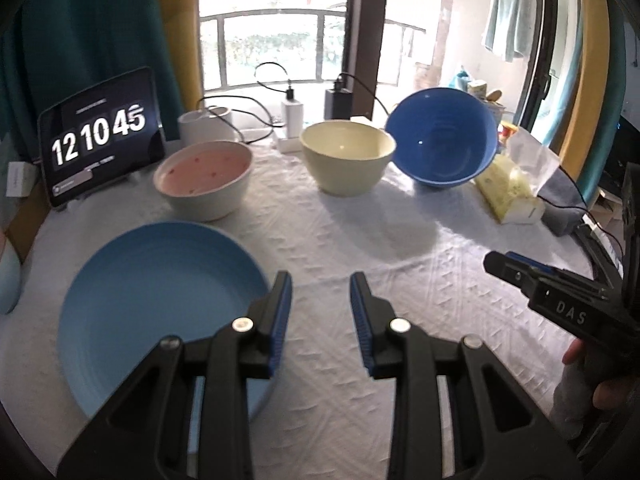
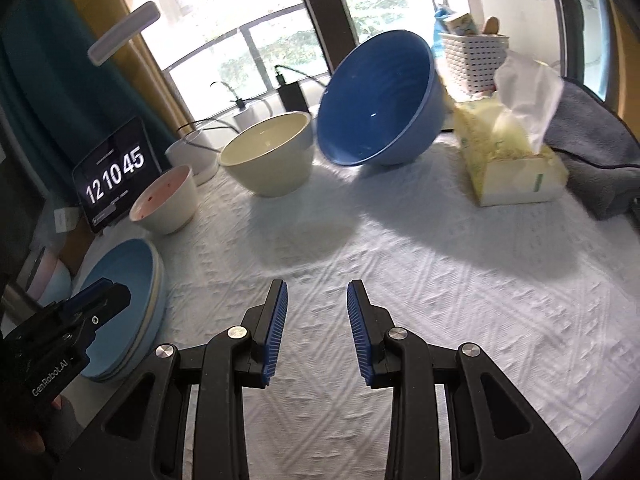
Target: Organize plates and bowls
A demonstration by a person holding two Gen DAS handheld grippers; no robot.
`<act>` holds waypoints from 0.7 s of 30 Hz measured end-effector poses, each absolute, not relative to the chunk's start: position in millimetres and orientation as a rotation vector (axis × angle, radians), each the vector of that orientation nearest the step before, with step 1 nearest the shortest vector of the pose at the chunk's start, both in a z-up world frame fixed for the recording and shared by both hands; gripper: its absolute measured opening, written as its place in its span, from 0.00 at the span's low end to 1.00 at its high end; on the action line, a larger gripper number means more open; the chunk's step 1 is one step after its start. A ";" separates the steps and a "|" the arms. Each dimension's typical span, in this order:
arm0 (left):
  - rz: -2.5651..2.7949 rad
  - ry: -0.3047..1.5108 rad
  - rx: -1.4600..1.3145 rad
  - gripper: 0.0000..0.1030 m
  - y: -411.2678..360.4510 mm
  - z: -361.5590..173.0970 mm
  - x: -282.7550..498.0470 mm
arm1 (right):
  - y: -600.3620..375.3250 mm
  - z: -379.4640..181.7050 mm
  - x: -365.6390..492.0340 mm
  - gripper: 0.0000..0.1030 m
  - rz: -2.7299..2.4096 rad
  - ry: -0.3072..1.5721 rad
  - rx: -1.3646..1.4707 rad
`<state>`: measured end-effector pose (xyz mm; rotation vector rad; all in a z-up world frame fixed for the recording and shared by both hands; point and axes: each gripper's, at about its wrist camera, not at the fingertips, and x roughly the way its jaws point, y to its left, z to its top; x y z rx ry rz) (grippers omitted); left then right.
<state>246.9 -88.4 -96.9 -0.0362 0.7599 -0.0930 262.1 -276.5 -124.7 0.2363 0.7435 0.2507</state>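
Blue plate [image 1: 160,312], three bowls on white cloth [image 1: 360,248].
Left gripper [image 1: 320,300], right gripper [image 2: 316,304]: both apart, holding nothing.

A white textured tablecloth [image 2: 400,280] was spread over the table. A tablet [image 1: 102,132] showing 12 10 45 was propped at the far left edge. A white round container [image 1: 206,124], a white charger [image 1: 291,118] and a black power bank [image 1: 338,104] with cables were set along the window side. A tissue box [image 2: 516,172] was placed beside a grey towel [image 2: 600,152], with a white basket [image 2: 474,60] behind.
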 end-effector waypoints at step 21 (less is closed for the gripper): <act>-0.223 0.703 -0.173 0.43 -139.9 -84.5 303.7 | -324.6 -95.1 302.1 0.32 0.203 0.633 0.165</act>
